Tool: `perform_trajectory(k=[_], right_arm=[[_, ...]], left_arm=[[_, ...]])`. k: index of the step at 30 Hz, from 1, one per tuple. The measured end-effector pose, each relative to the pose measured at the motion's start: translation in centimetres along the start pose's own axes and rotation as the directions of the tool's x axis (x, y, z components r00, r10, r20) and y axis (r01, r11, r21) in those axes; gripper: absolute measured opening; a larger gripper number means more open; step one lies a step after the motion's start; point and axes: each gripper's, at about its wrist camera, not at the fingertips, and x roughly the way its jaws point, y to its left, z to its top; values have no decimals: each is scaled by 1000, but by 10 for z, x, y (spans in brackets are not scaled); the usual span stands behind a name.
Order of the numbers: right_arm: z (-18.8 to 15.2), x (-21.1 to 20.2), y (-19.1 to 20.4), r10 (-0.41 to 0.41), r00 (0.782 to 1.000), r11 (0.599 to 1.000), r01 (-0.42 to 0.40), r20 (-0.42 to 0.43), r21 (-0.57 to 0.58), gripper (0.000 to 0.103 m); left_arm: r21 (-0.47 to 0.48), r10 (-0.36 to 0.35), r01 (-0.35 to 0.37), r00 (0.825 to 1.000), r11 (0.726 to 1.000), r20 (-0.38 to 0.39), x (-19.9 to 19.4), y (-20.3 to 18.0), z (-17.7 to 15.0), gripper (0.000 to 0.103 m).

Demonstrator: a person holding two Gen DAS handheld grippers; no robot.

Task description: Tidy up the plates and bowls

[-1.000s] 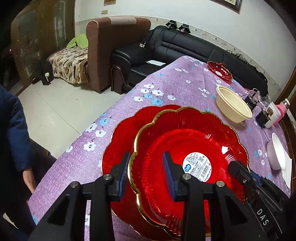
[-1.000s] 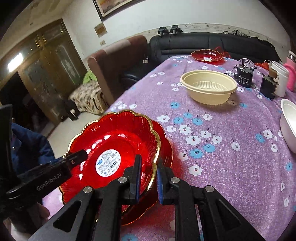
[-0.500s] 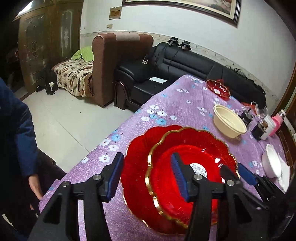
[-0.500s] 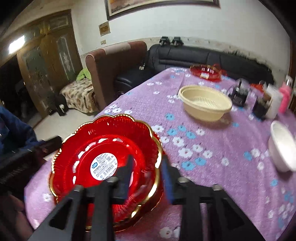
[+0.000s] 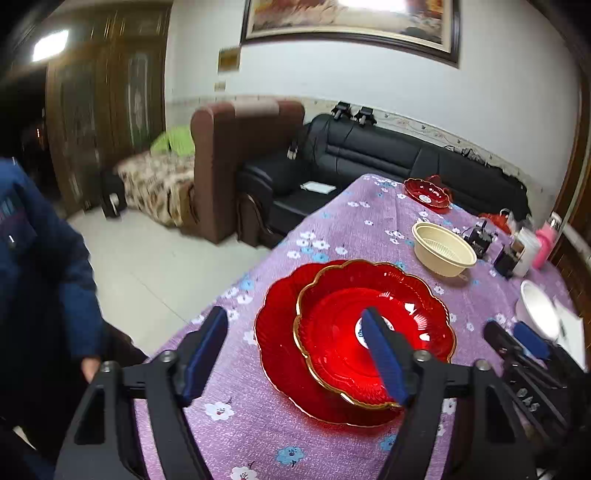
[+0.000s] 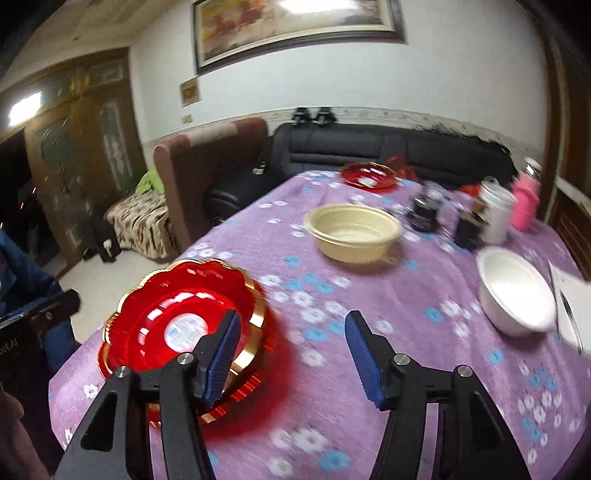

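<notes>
Both tongs apparently clear of plates

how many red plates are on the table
3: a gold-rimmed plate stacked on a plain red plate at the near end, and a third red plate at the far end. More could hide beneath.

Light: dim room, ceiling lamp glares at ten o'clock | Glare: painting washes out at twelve | Blur: right view smears throughout | Edges: fisheye bends walls, corners go black
</notes>
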Motion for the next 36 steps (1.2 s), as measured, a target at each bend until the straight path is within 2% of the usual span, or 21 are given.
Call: perform_trajectory(k=[3, 10, 19, 24, 29, 36], right_arm=[[-15, -6, -33, -26, 999, 997, 28, -33, 67, 64], [-40, -21, -91, -61, 996, 981, 72, -66, 182, 64], [-59, -38, -137, -85, 994, 959, 100, -65, 264, 64], [-69, -40, -157, -89, 994, 946, 106, -69, 307, 65], [-78, -37, -174, -87, 993, 929, 109, -78, 353, 65], [-84, -29, -180, -88, 992, 921, 118, -96, 371, 65]], left_arm=[[64, 14, -15, 1000, 998, 14, -8, -19, -4, 79], [174, -23, 25, 1000, 984, -15, -15, -63, -17, 79], [292, -31, 37, 999, 956, -25, -26, -110, -33, 83], [314, -56, 75, 996, 946, -69, -22, -128, -40, 83], [309, -111, 148, 985, 939, -132, -19, -139, -48, 83], [313, -147, 204, 969, 928, -196, -9, -154, -60, 83]])
